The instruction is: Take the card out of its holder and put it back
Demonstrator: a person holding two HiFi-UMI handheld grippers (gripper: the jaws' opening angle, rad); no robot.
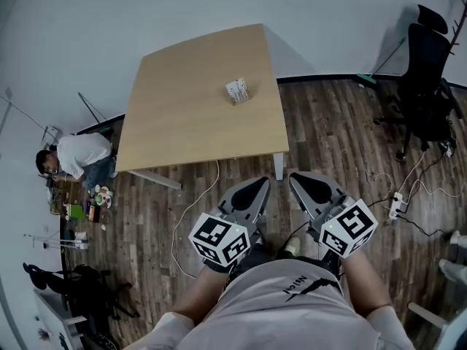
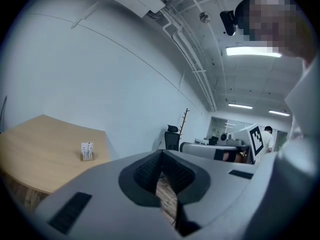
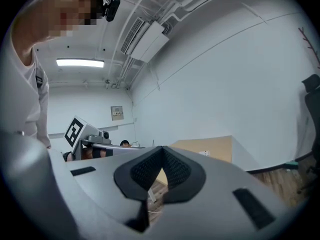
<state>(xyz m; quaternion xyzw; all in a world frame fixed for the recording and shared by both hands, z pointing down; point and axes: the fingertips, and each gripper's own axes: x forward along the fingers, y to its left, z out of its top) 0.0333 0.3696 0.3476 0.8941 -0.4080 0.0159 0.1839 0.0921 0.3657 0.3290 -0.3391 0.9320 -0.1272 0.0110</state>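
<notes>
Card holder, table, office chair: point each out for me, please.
Card holder (image 1: 237,91): head view, its middle, where the white card stands.
Table (image 1: 182,115): head view, bare top left of the holder.
Office chair (image 1: 429,57): head view, its backrest.

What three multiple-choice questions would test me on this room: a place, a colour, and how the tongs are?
1. Where is the card holder? A on the table; B on the floor; C on a shelf.
2. What colour is the office chair? A white; B black; C red.
3. The left tongs and right tongs are: A shut, empty; B wide open; C clamped on a cable.
Answers: 1 A, it stands on the wooden top; 2 B, black all over; 3 A, each gripper view shows tips meeting, nothing between.
</notes>
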